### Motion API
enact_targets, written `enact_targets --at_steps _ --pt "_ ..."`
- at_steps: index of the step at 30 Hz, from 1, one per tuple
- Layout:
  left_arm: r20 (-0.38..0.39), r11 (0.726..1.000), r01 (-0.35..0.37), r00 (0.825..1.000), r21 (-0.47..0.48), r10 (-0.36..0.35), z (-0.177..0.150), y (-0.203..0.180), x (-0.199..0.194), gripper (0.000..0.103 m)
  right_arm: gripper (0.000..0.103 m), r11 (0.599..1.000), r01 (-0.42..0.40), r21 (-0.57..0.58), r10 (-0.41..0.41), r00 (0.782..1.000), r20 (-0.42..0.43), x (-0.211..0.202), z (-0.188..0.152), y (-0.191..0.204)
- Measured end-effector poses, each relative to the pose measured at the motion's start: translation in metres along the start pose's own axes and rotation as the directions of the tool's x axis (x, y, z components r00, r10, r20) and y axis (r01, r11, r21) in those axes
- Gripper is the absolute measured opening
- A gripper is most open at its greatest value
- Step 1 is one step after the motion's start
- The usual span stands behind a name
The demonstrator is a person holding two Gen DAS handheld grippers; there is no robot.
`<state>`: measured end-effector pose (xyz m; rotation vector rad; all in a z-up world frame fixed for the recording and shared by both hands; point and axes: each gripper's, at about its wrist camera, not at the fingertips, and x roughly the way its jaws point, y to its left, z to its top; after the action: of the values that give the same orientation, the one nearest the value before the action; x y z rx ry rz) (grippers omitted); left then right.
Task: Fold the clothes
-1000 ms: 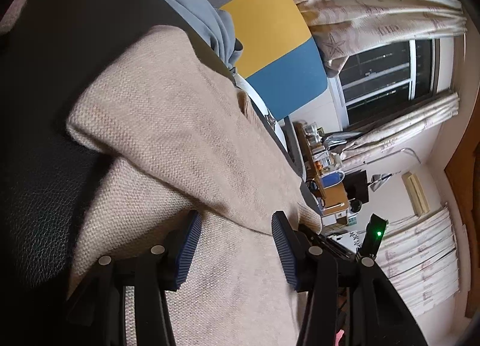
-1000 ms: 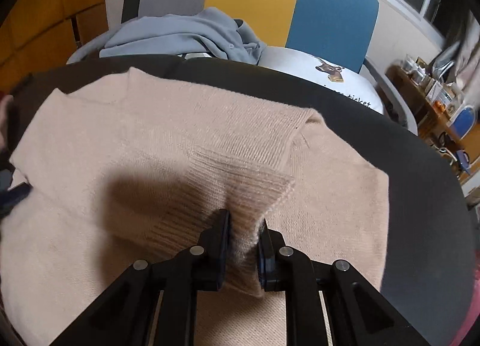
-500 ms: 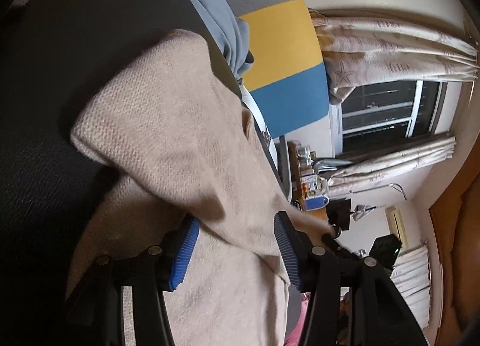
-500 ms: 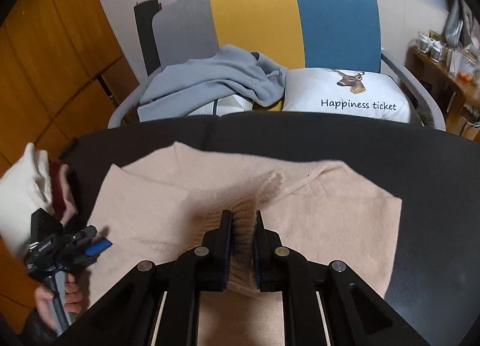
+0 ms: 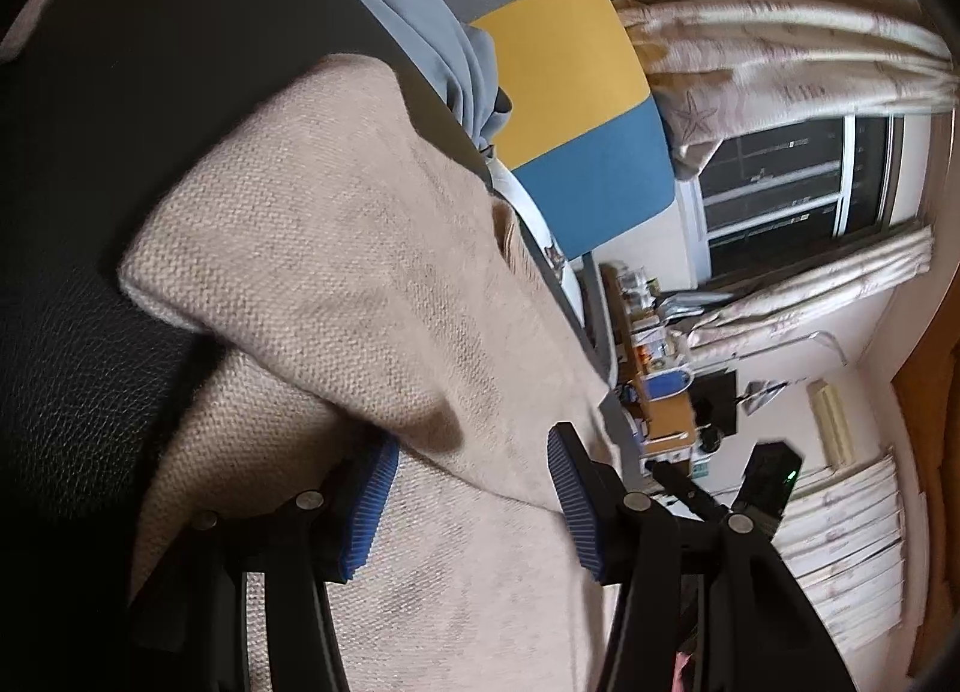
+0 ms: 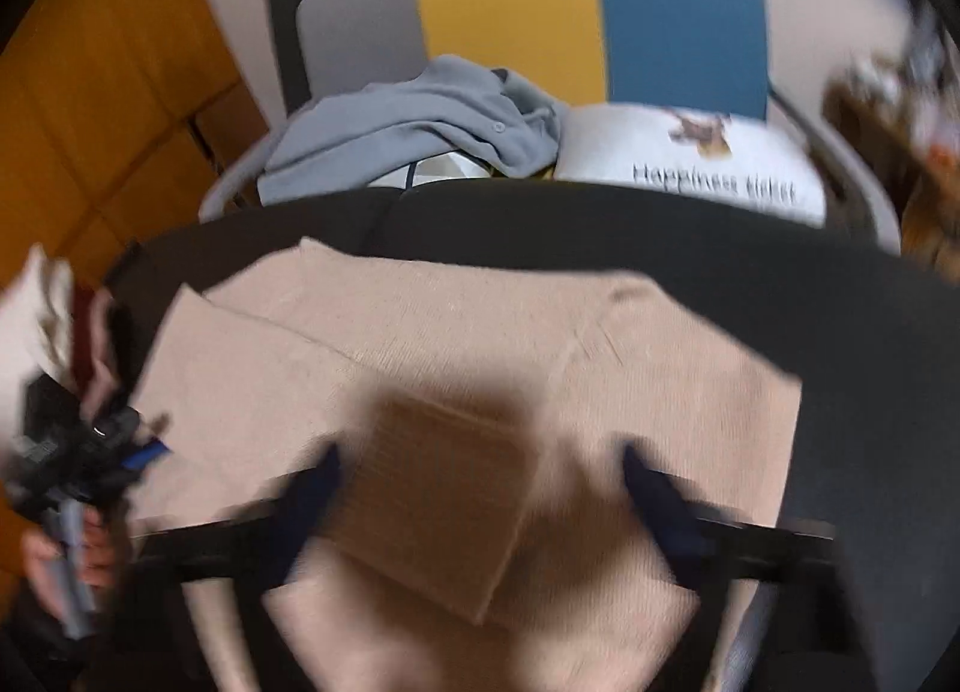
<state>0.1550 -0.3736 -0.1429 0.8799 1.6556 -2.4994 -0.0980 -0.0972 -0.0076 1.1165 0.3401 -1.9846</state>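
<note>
1. A beige knit sweater (image 6: 468, 356) lies spread on the black tabletop (image 6: 840, 320), covering most of its middle; its far edge stops short of the table's far edge, and a band of bare black surface shows along the right edge.
2. One sleeve is folded in across the body of the sweater, and its ribbed cuff (image 6: 438, 506) lies on top near the table's near edge.
3. The right gripper (image 6: 480, 470) hangs over that cuff with its jaws opening; they stand spread wide, one finger on each side of the cuff, and the pads do not press on it. This view is blurred.
4. The left gripper (image 5: 474, 503) sits at the sweater's left side, by the table's left edge. Its blue ribbed pads (image 5: 366, 506) stand apart over a folded edge of the knit; whether they pinch the cloth I cannot tell.
5. In the right wrist view a hand (image 6: 66, 560) holds the left gripper at the table's left edge.
6. Beyond the table's far edge stands a chair (image 6: 510, 14) with a grey, yellow and blue back; a grey-blue garment (image 6: 420, 134) and a white cushion (image 6: 690, 158) with printed lettering lie on its seat.
</note>
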Motion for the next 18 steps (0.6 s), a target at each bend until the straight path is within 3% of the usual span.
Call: enact_targets --at_steps 5,8,10,18 --pt "-0.006 0.999 -0.029 1.000 0.039 0.029 -0.002 -0.005 0.002 0.053 0.102 0.984 0.016 -0.178 -0.028 0.998 -0.064 0.029 0.014 0.034" --pt "-0.011 0.999 -0.027 1.000 0.039 0.028 -0.001 -0.006 0.001 0.053 0.102 0.990 -0.041 -0.134 0.018 0.985 -0.170 0.060 0.013 0.026" --pt "-0.015 0.999 -0.021 1.000 0.039 0.022 0.000 -0.005 0.001 0.053 0.103 0.995 -0.032 -0.098 0.010 0.978 -0.209 0.076 0.011 0.017" --pt "-0.024 0.998 -0.024 0.999 0.053 0.025 0.002 -0.005 0.001 0.053 0.103 0.993 -0.019 -0.113 -0.001 0.986 -0.169 0.075 0.000 0.017"
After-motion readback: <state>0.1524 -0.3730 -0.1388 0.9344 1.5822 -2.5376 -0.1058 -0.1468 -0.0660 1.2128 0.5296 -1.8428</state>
